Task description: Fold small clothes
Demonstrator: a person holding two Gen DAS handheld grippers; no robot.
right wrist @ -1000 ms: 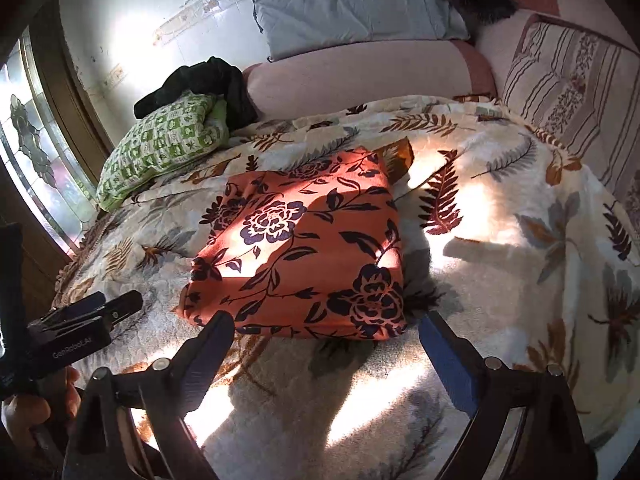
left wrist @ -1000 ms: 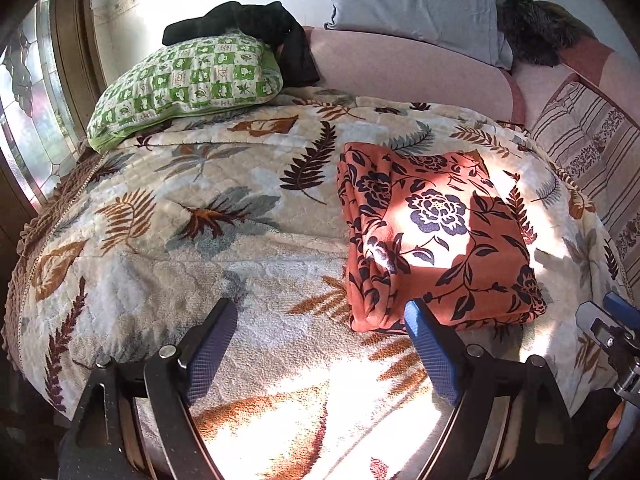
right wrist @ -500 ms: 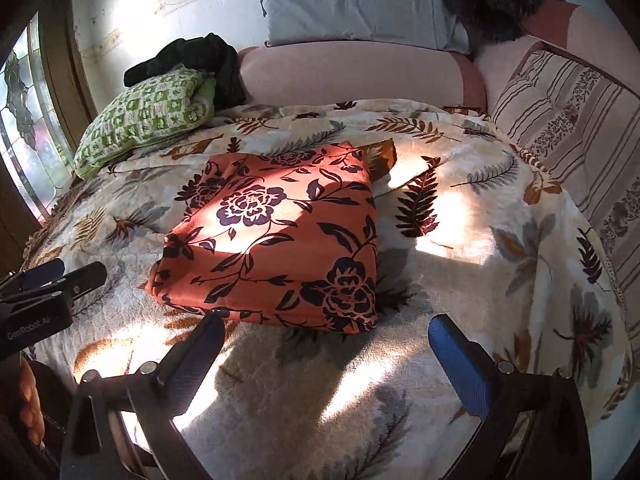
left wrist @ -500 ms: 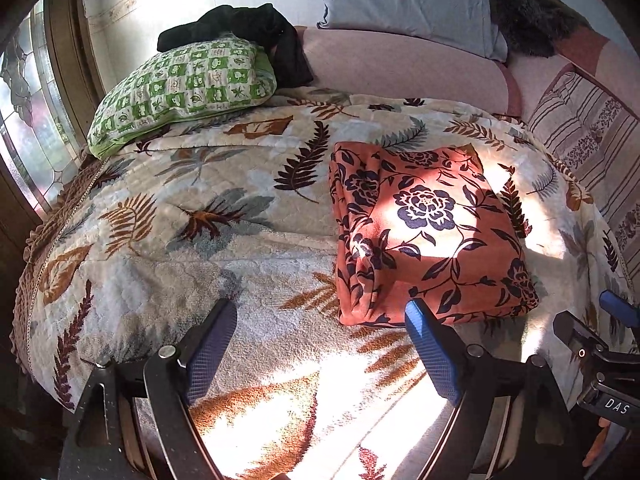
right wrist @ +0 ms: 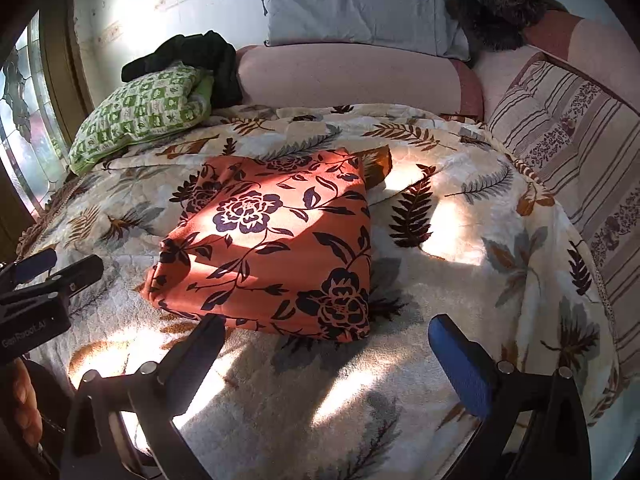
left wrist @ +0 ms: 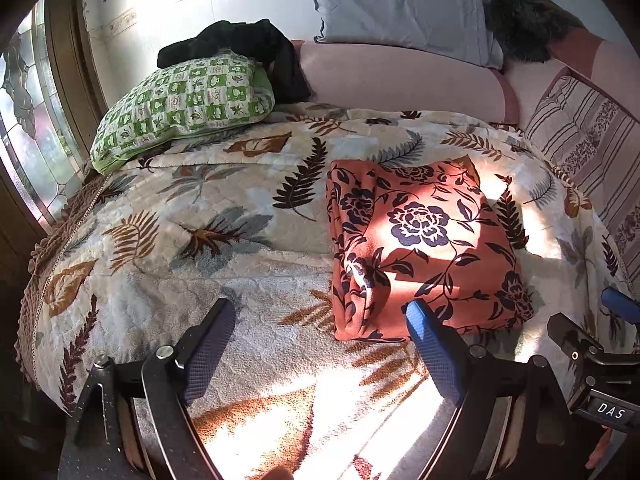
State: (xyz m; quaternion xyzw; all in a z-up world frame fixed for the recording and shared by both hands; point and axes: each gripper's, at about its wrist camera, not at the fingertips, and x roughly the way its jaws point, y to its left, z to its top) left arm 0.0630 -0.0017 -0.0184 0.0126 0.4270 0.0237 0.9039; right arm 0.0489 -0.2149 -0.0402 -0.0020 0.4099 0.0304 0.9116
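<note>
An orange garment with dark floral print lies folded into a neat rectangle on the leaf-patterned bedspread. It also shows in the right wrist view. My left gripper is open and empty, held above the bedspread just in front of the garment's near left corner. My right gripper is open and empty, in front of the garment's near edge. Neither touches the cloth. The right gripper's body shows at the right edge of the left wrist view.
A green checked pillow with a black garment on it lies at the far left. A pink bolster, a grey pillow and a striped cushion line the back and right. A window is at the left.
Both grippers have drawn back a little from the folded garment and stayed open. The garment has not moved.
</note>
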